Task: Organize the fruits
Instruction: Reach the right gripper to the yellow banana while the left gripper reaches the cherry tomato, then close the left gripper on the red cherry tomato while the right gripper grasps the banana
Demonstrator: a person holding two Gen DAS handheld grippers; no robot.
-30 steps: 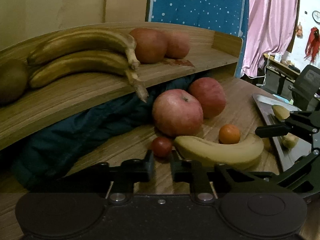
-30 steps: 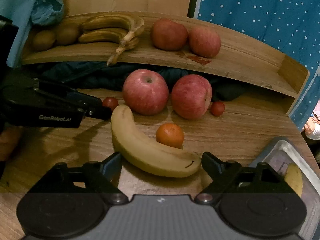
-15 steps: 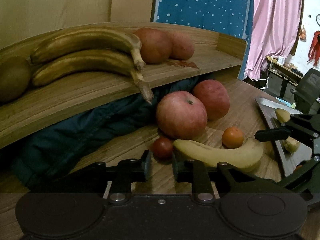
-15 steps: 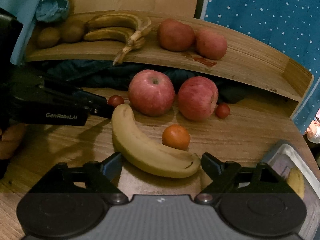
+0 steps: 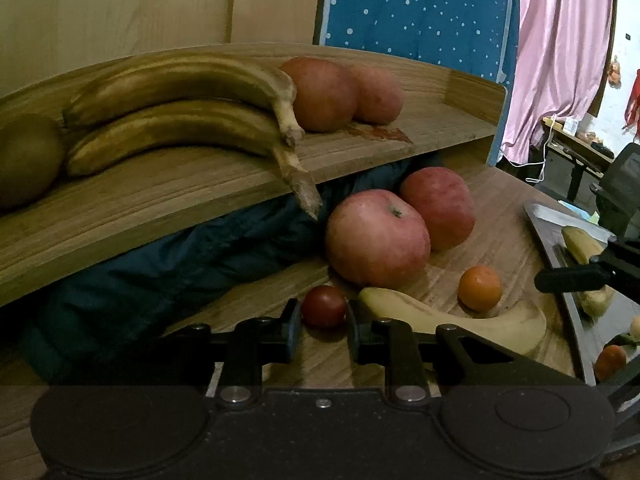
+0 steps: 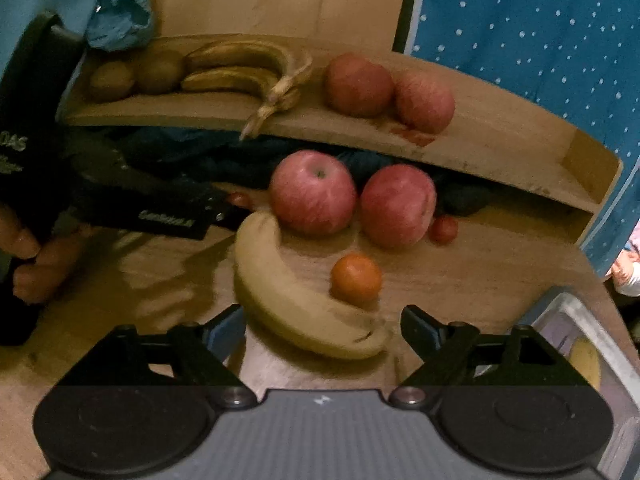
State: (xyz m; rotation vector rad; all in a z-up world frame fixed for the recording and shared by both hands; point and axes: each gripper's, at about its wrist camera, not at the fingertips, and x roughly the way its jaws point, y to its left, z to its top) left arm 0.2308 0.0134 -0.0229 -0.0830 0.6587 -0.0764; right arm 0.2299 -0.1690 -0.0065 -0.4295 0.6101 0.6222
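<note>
My left gripper [image 5: 323, 326] has its two fingers on either side of a small red tomato [image 5: 323, 306] on the wooden table; whether the pads touch it does not show. In the right wrist view the left gripper [image 6: 236, 210] hides most of that tomato [image 6: 239, 199]. A yellow banana [image 6: 296, 300] lies between my open right gripper's [image 6: 323, 326] fingers, with an orange [image 6: 356, 278] just behind it. Two red apples [image 6: 314, 192] [image 6: 398, 204] stand behind, with a second tomato [image 6: 443, 229] at their right.
A raised wooden shelf [image 5: 160, 196] holds two brown bananas [image 5: 172, 104], two apples [image 5: 320, 94] and kiwis [image 6: 110, 80]. Dark blue cloth [image 5: 160, 264] lies under it. A metal tray [image 5: 572, 292] with a banana and small fruit sits at the right.
My left gripper has moved forward and opened slightly around the small tomato. My right gripper has shifted a little and stays open over the banana.
</note>
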